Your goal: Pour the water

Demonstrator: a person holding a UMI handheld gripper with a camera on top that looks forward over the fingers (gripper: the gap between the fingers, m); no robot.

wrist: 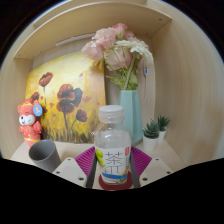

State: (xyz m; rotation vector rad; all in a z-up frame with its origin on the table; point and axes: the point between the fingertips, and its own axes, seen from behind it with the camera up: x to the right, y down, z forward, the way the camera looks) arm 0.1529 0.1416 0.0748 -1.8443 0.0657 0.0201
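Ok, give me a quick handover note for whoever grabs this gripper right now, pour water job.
Gripper: jaws set around the water bottle, pads at its sides; firm contact cannot be confirmed.
Bottle: upright between the jaws, white cap on, label facing the camera.
Grey cup: ahead to the left, beside the small toy figure, looks empty.
Done: bottle approached.
Left: secure the grip, get the cap off, lift, tilt over the cup.
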